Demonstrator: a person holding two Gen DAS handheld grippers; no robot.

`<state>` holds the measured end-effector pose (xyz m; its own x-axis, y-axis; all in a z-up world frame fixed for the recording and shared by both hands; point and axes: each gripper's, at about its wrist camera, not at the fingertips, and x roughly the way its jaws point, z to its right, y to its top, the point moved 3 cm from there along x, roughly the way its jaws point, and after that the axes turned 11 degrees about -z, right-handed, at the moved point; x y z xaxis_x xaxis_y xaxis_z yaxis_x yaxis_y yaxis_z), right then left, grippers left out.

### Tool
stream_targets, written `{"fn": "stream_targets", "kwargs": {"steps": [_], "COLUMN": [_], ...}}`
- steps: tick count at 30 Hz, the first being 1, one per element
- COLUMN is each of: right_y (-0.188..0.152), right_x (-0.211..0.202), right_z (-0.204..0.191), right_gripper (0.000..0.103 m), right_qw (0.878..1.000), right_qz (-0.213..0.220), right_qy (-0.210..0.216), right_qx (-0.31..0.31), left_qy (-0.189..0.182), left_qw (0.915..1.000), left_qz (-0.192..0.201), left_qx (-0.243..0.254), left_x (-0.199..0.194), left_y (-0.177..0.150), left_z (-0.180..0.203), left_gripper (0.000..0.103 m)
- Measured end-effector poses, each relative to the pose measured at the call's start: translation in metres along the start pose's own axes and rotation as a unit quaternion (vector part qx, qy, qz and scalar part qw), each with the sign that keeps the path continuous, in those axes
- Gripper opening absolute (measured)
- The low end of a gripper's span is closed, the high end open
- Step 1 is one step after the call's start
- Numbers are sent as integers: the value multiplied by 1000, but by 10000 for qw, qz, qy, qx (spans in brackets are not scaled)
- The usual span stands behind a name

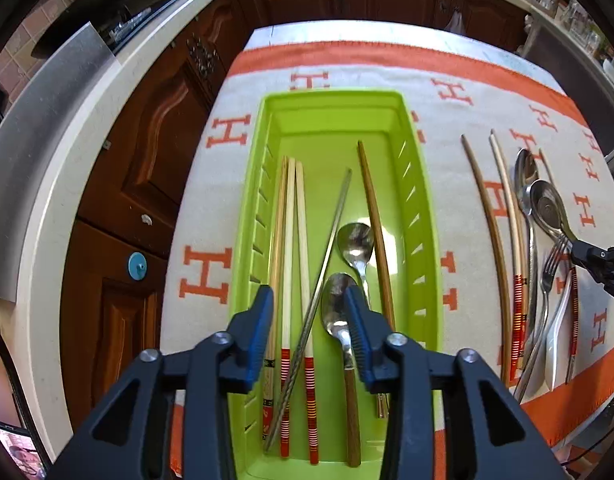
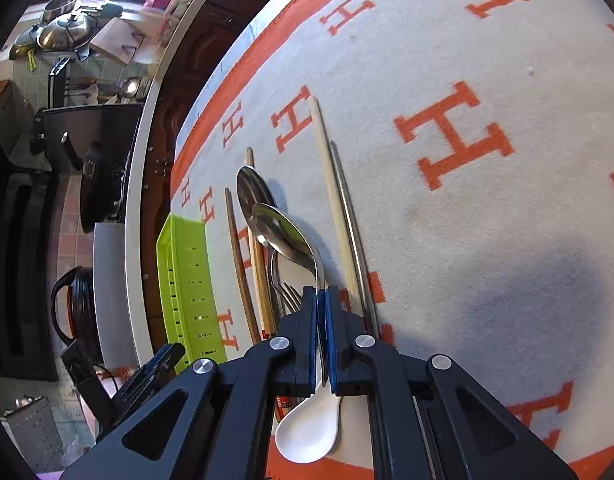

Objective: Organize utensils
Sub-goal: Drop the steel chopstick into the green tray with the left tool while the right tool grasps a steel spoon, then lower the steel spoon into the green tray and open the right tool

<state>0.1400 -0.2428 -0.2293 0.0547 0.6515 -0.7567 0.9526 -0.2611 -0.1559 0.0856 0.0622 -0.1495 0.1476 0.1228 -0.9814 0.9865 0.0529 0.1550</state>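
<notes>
My left gripper (image 1: 309, 300) hangs open over the near end of the green tray (image 1: 335, 96). Below its fingers a wooden-handled metal spoon (image 1: 334, 316) lies in the tray, and the pads are not pressing on it. Also in the tray are a second spoon (image 1: 355, 240), several pale chopsticks (image 1: 289, 240), a metal chopstick (image 1: 333, 224) and a brown one (image 1: 373, 208). My right gripper (image 2: 321, 292) is shut on the handle of a metal spoon (image 2: 283, 232), over the utensils lying on the cloth. Under it lie a white ceramic spoon (image 2: 307, 432), a fork (image 2: 289, 292) and another spoon (image 2: 253, 188).
An orange-and-cream cloth (image 2: 467, 80) covers the table. Loose chopsticks (image 2: 331, 184) lie on it to the right of the tray (image 2: 183, 264). Dark wooden cabinets (image 1: 147, 152) and a pale counter edge (image 1: 39, 208) run along the left. A black kettle (image 2: 73, 304) stands below the table's edge.
</notes>
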Motion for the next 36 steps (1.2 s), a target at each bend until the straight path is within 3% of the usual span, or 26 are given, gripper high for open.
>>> {"fn": "stream_targets", "kwargs": {"steps": [10, 12, 17, 25, 36], "right_y": [-20, -27, -45, -66, -55], "right_x": [-22, -24, -18, 26, 97], "right_z": [-26, -42, -100, -192, -236], "right_gripper": [4, 4, 4, 4, 4], "right_qw": [9993, 9993, 9973, 9910, 9852], "right_qz": [368, 377, 350, 286, 307], "right_qy": [-49, -70, -223, -647, -1232], "right_qx": [83, -50, -605, -1138, -1151], "left_qy": [14, 27, 27, -244, -308], "left_qw": [9969, 9952, 9910, 9866, 9858], "left_qz": [659, 767, 974, 1102, 1041], "left_qx": [-437, -610, -914, -1182, -1278], "left_x": [-39, -45, -52, -47, -33], "left_y": [-16, -21, -30, -42, -47], "left_z": [-29, -41, -70, -93, -113], "left_gripper": [50, 57, 58, 59, 59]}}
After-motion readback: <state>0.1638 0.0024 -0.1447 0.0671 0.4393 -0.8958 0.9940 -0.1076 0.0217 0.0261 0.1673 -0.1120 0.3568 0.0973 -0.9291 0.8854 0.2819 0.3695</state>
